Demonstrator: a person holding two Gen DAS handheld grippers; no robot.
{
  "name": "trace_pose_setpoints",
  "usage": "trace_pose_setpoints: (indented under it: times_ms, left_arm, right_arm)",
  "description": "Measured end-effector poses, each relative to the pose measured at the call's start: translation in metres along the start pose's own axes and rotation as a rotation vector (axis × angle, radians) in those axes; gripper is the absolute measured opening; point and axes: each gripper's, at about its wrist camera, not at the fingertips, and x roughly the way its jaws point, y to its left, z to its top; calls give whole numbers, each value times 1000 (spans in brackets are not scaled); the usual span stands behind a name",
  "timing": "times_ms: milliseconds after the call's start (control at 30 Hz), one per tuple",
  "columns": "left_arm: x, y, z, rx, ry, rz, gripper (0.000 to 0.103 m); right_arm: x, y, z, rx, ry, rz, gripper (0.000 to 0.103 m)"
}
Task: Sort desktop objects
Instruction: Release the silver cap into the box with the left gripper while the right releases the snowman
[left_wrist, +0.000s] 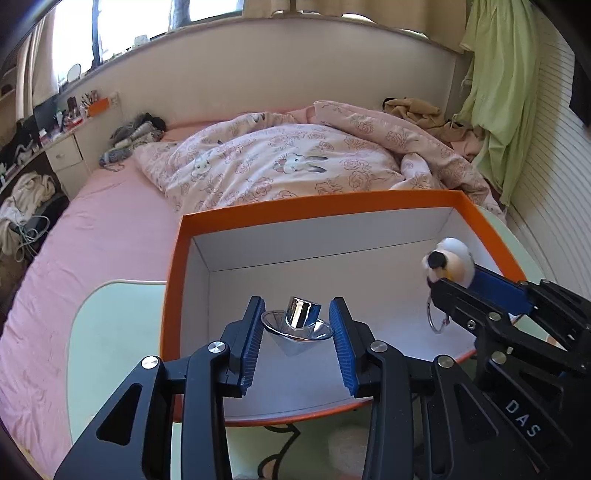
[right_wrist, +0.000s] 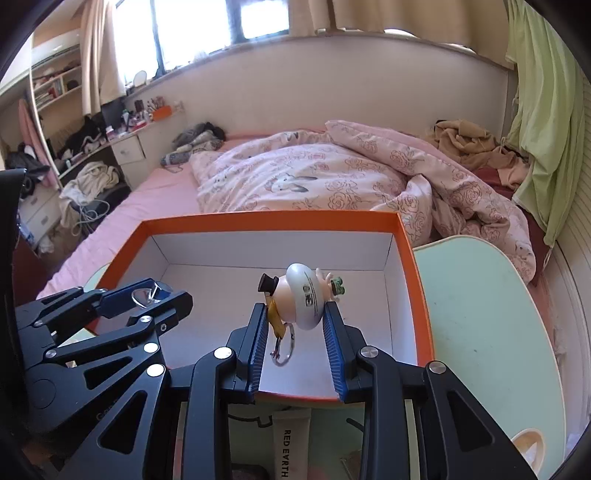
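The left gripper (left_wrist: 297, 328) holds a clear glass bottle with a chrome cap (left_wrist: 300, 325) between its blue ribbed fingers (left_wrist: 253, 332), which press on the bottle's wide rim from both sides. It hangs above the white floor of an orange box (left_wrist: 173, 280) whose inside walls are white. The right gripper (right_wrist: 295, 314) is closed on a small round figurine keychain (right_wrist: 301, 295), a pale toy with a black top hat; its metal ring (right_wrist: 283, 347) dangles below the fingers, clear of the box floor. This toy too is over the inside of the box, to the right of the bottle, and the two grippers are side by side without touching. The box sits on a pale green surface (right_wrist: 480, 302), close to the edge that meets a bed with a pink sheet (left_wrist: 110, 229) and a rose-patterned quilt (left_wrist: 288, 162). In the right wrist view a tube printed RED EARTH (right_wrist: 288, 443) lies on the surface just below the near wall of the box. A green cloth (left_wrist: 502, 92) hangs at the right, beside a heap of tan fabric (left_wrist: 424, 114).
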Motion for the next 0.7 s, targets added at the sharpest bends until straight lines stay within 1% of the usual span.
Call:
trace_pose_setpoints:
  times_ms: [33,200,233,267,300,333,367,400,433,500,533,600,700]
  left_arm:
    - [0,0,0,-6,-1,-7,38]
    - [0,0,0,-8,-16,8,38]
    - [0,0,0,-10,-19,13,40]
    - [-3,-1,0,-8,-18,37,47]
    - [-5,-1,1,-5,-17,63,50]
    - [-12,-1,4,-8,-33,79,50]
    - [-21,-1,6,-11,-50,94,50]
    - [-38,2,9,-34,-107,75,51]
    - [-55,5,11,-58,-166,53,54]
    - [-92,13,12,-116,-285,40,84]
    - [-105,16,11,-123,-322,30,86]
    - [-129,20,9,-129,-383,11,86]
    - [-151,25,-4,-115,-385,11,86]
  right_arm:
    - [0,-1,0,0,-2,2,29]
    - [0,0,0,-7,-14,-5,29]
    - [-2,0,0,-4,-29,-9,31]
    - [-5,1,0,-2,-44,-14,38]
    - [-8,2,1,0,-62,-19,43]
    - [-18,3,2,1,-101,-22,49]
    - [-35,4,3,6,-164,-20,55]
    - [-51,5,5,14,-225,-13,58]
    - [-66,6,6,22,-281,-2,62]
    - [-91,8,9,31,-347,22,64]
    - [-104,8,11,33,-374,35,66]
    - [-125,11,11,32,-413,49,67]
    - [-150,13,3,23,-443,64,67]
